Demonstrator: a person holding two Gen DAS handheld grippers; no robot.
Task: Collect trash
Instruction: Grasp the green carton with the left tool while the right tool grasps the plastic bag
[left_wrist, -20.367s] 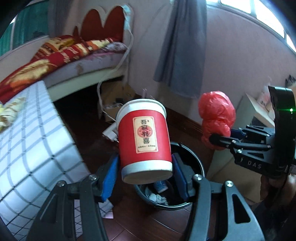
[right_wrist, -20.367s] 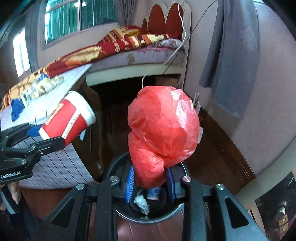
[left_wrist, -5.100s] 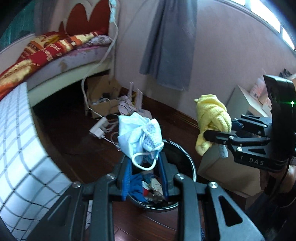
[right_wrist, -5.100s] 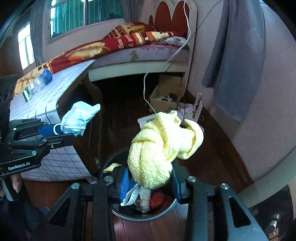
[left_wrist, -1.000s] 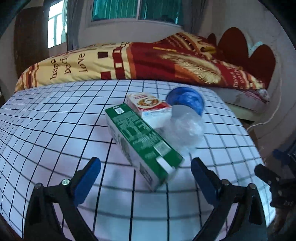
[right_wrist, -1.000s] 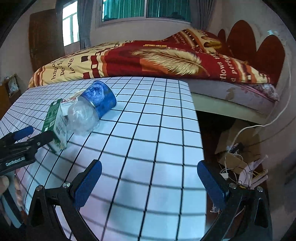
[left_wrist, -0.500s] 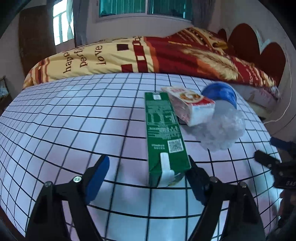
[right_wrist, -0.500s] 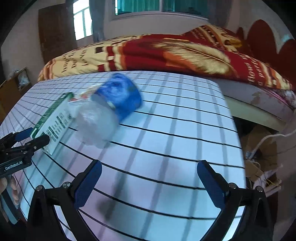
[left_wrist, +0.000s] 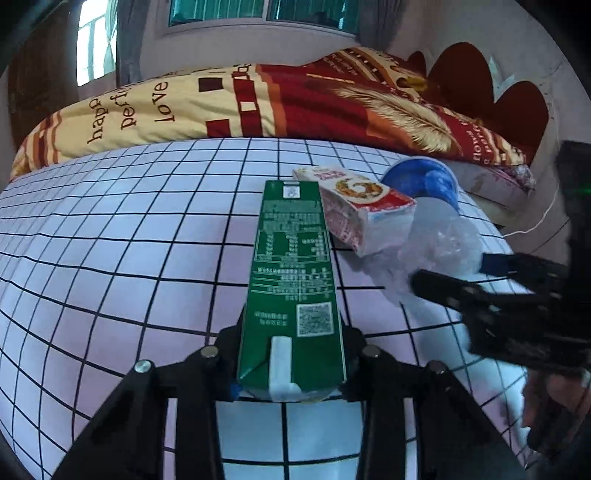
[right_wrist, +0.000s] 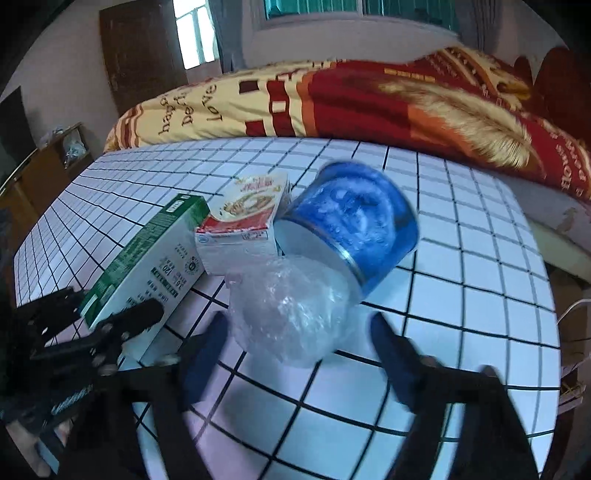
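A green drink carton (left_wrist: 291, 280) lies on the white grid-patterned table (left_wrist: 110, 240). My left gripper (left_wrist: 291, 373) is closing on its near end, and both fingers sit flush against its sides. A red-and-white carton (left_wrist: 354, 206) and a crushed clear bottle with a blue label (right_wrist: 347, 229) lie just beyond it. My right gripper (right_wrist: 291, 347) straddles the bottle's crumpled clear end with its jaws closing. Its blue pads (right_wrist: 391, 354) are blurred and stand slightly off the plastic. Each gripper also shows in the other's view: the right gripper (left_wrist: 480, 280) and the left gripper (right_wrist: 110, 332).
A bed with a red and yellow quilt (right_wrist: 369, 92) runs along the table's far side. The table's right edge (right_wrist: 546, 295) drops to the floor. A wooden cabinet (right_wrist: 44, 162) and a dark door (right_wrist: 140, 55) stand at the far left. A hand (left_wrist: 546, 398) holds the right gripper.
My left jaws have narrowed from wide apart onto the green carton's sides. My right gripper has moved in over the bottle, and its jaws have come closer together.
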